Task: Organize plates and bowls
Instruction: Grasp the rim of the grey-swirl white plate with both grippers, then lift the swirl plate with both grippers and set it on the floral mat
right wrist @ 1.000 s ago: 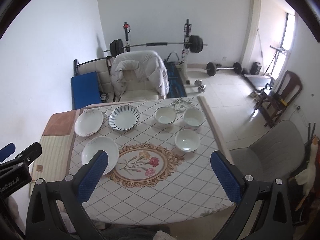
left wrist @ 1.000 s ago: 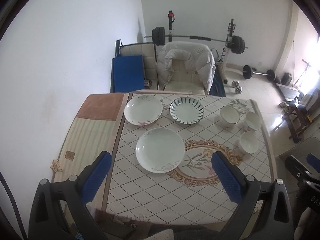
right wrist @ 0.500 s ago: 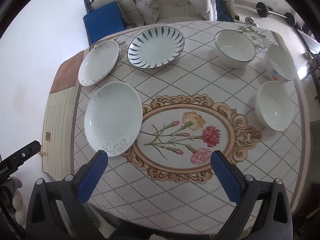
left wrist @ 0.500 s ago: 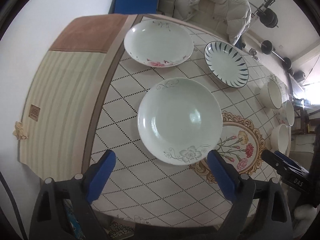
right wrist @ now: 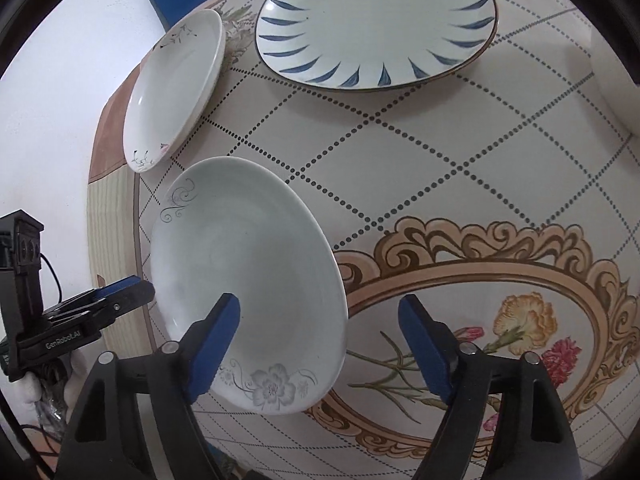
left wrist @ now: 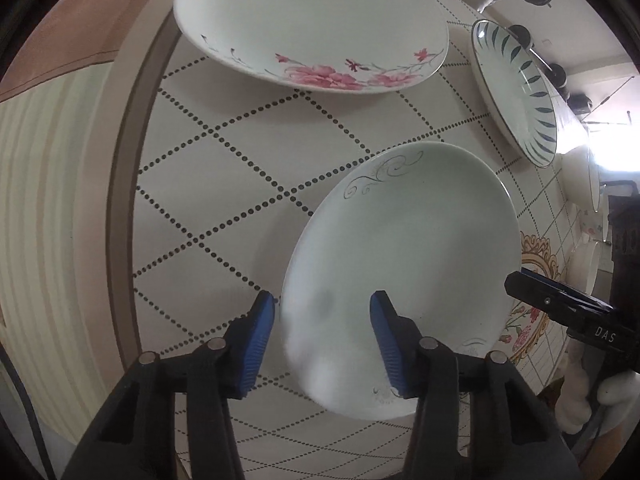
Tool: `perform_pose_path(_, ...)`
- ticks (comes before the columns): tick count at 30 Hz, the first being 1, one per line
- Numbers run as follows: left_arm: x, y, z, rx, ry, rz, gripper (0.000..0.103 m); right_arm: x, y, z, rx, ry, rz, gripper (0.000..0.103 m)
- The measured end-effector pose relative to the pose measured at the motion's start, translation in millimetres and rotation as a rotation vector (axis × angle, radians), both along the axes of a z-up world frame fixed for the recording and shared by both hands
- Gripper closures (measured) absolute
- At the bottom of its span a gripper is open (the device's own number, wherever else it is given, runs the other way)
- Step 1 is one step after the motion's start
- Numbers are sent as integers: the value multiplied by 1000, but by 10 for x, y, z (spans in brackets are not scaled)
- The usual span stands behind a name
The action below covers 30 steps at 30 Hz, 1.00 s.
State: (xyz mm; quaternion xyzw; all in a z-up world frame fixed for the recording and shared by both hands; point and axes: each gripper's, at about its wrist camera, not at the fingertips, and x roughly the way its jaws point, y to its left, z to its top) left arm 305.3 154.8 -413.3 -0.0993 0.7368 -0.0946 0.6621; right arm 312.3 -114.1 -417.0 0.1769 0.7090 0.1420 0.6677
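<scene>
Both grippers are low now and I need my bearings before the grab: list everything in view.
pale green plate: one, grey flower print, nearest
pink-flowered plate: one, white, far left
blue-leaf plate: one, white and blue, far middle
bowls: at least two, white, right edge, cut off
tablecloth: one, cream, dotted diamonds and flower medallion, under everything
striped cloth: one, beige and brown, table's left end
left gripper: black, blue pads, open, jaws just been closing, straddling the green plate's left rim
right gripper: same colours, open, jaws just been closing, straddling its right rim
glove: white, holding the right gripper
</scene>
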Motion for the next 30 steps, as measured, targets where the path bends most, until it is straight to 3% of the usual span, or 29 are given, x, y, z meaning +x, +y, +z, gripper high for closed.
perform_pose_path(2, 18, -18, -63, -6, 6, -6, 61, 14, 12, -100, 12, 24, -8, 36)
perform_pose_path(5, 19, -17, -124, 4, 8, -7, 64, 17, 27, -220, 42, 55, -23, 61)
perform_pose_path(6, 6, -9, -131, 11, 6, -2, 66, 16, 35, -257, 40, 61, -24, 74)
perform_pose_path(8, -26, 9, -133, 21, 1, 10, 71, -21, 45, -285, 22, 60, -22, 85)
perform_pose_path(17, -103, 62, -42, 54, -40, 29, 81, -95, -35, -262, 33, 19, 3, 87)
perform_pose_path(24, -129, -263, 192, 39, -84, -14, 81, -127, -295, -165, 34, -3, -14, 88)
perform_pose_path(30, -102, -767, 295, 14, -105, -89, 81, -191, -801, 46, 21, -41, -81, 88)
